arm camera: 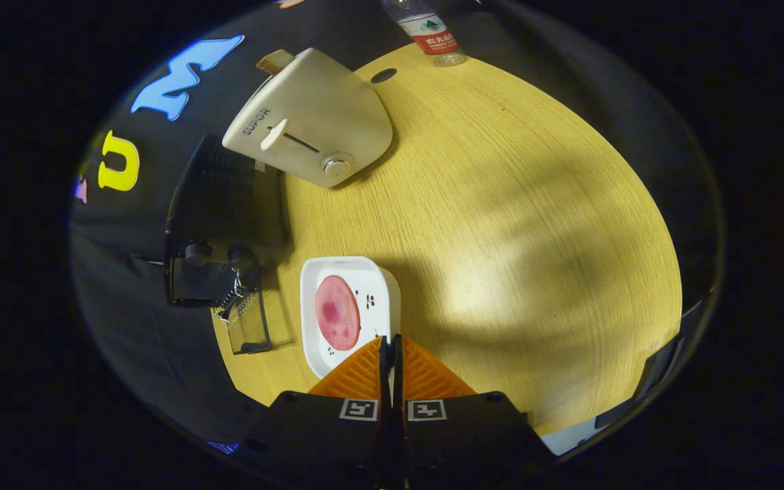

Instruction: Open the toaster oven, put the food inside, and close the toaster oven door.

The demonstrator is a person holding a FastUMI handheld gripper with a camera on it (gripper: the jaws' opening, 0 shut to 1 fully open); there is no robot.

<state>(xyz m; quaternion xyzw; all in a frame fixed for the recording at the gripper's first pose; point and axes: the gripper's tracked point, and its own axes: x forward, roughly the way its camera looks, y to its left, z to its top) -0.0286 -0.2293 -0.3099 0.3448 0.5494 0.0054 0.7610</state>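
A white square plate (382, 289) lies on the wooden table just ahead of my fingers, and a round pink slice of food (337, 313) rests on it. My gripper (390, 342) is shut with nothing between the fingers, and its tips hang over the plate's near edge. Beside the plate stands the black toaster oven (225, 197) with two knobs on its front. Its glass door (249, 330) looks swung open toward the table, with a spring showing at the hinge.
A white slot toaster (314, 116) with a slice of bread (273, 62) in it stands beyond the oven. A water bottle (433, 34) stands at the table's far edge. Bare wooden tabletop (535, 238) spreads away from the plate on the side opposite the oven.
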